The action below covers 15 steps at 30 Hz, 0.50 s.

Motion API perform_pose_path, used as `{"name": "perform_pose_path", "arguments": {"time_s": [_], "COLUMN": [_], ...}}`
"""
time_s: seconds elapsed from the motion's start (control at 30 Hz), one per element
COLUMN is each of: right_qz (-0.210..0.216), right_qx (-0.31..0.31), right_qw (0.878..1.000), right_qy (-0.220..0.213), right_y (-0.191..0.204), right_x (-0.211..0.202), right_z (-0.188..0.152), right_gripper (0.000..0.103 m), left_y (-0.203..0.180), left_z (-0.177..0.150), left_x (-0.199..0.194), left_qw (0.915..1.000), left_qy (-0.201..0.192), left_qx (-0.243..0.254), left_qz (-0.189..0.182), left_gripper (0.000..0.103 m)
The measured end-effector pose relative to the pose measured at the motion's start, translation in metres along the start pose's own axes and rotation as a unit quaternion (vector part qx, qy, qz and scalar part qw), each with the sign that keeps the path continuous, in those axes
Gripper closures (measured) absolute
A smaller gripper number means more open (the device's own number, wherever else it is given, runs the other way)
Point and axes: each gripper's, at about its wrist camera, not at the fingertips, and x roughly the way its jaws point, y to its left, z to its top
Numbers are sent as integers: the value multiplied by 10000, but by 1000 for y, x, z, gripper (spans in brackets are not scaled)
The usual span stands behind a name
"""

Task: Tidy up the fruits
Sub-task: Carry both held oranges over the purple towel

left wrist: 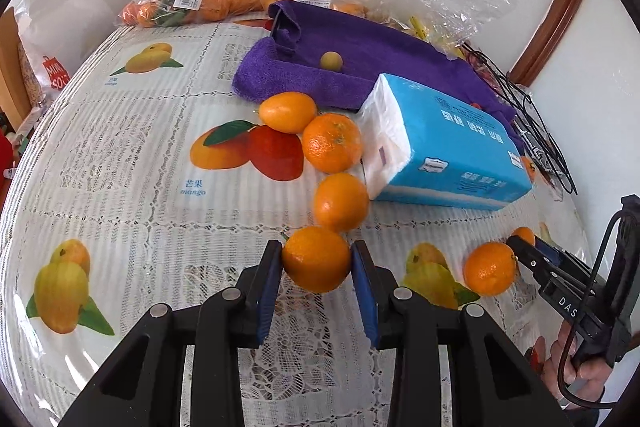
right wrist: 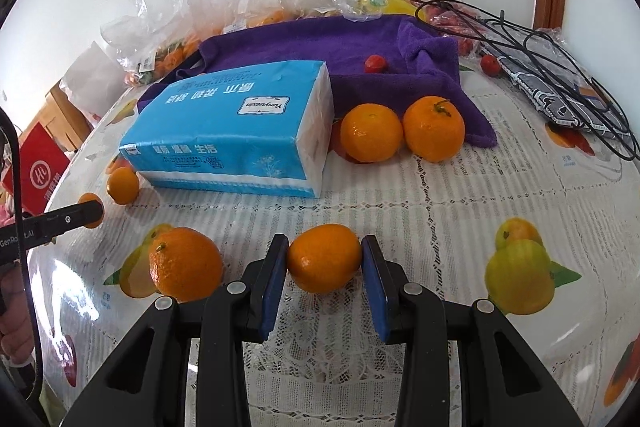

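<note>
Low in each frame your tongs grip fruit — your left gripper (left wrist: pixel 317 261) pinches a mandarin (left wrist: pixel 316 259), your right gripper (right wrist: pixel 324 259) an oval orange (right wrist: pixel 324 258). Mid-frame beyond lies the blue tissue pack (left wrist: pixel 444 143) — behind it, the purple towel (left wrist: pixel 384 55).

The white lace-patterned tablecloth (left wrist: pixel 132 155) reads "mango" under printed fruit. The blue plastic tissue pack (right wrist: pixel 240 131) shows "Yunyuexin". The right black gripper (left wrist: pixel 524 249) bears "DAS"; a red-and-white bag (left wrist: pixel 54 75) reads "MINISO", partly hidden.
</note>
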Motion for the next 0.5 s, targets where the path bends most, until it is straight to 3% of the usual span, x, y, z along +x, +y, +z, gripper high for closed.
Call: {"name": "perform_pose_path", "arguments": {"time_s": [0.5], "right_qz": [75], "right_qx": [12], "right_qw": [10000], "right_qy": [-51], "right_y": [-1], "right_x": [-1], "right_z": [-4], "right_gripper": [66], "left_y": [-5], "left_z": [-6], "left_x": [3], "left_qw": [10000], "left_qy": [-42], "left_qx": [6], "left_qz": [-68], "left_gripper": [70]}}
